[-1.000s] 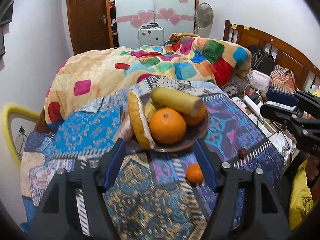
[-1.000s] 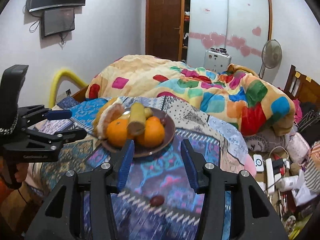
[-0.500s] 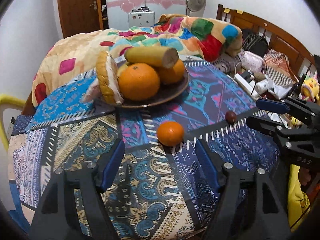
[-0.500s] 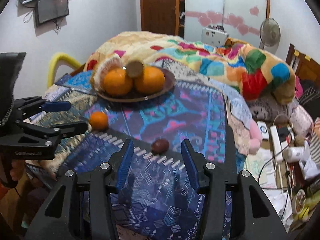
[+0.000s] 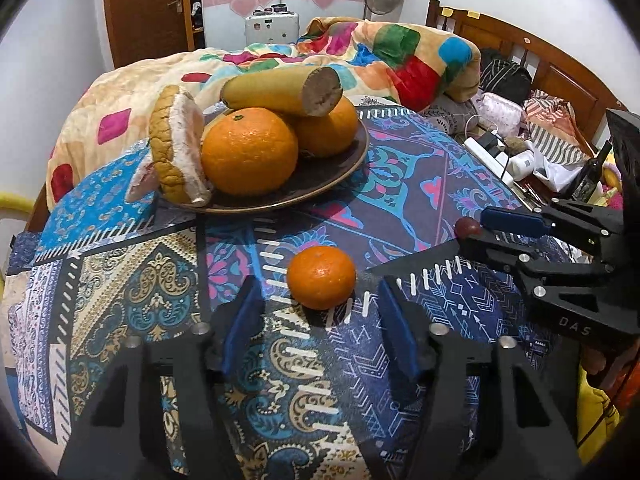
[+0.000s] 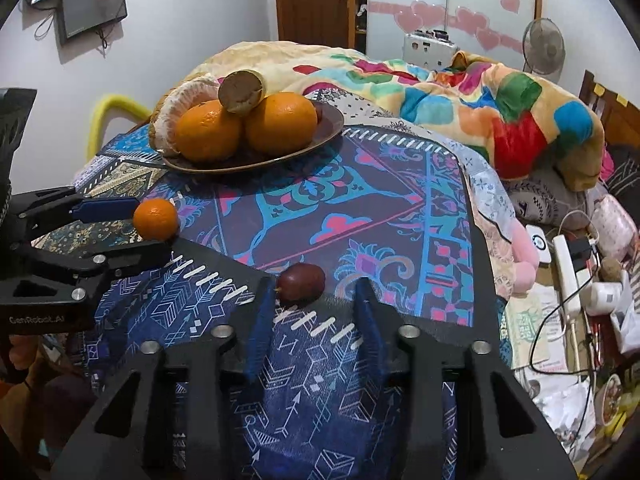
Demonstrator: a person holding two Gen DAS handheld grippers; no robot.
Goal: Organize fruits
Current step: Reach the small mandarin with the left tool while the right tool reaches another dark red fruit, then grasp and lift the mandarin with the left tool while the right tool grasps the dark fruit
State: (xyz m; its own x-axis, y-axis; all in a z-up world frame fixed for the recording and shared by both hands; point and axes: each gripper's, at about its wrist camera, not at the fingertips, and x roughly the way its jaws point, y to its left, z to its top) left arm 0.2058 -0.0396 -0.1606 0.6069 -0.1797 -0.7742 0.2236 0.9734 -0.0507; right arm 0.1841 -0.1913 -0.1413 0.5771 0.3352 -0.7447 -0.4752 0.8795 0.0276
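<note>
The left tool [image 5: 320, 320] stood wide, a dimpled small mandarin [image 5: 321, 277] just ahead between its tips. Beyond, a glossy brown plate [image 5: 320, 184] held two oranges [image 5: 249, 150]. The right tool [image 6: 314, 312] gaped around a smooth dark-red fruit [image 6: 301, 277] on the patterned cloth [image 6: 360, 208].

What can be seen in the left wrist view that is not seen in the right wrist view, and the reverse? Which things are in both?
Only the left wrist view shows the wooden headboard and a dark glass bottle.

Only the right wrist view shows the dark wall screen and the pink soft toy.

Both show the brown round plate of big oranges, the small loose orange before the open left gripper, the small dark red fruit before the open right gripper, and the patterned blue cloth.
</note>
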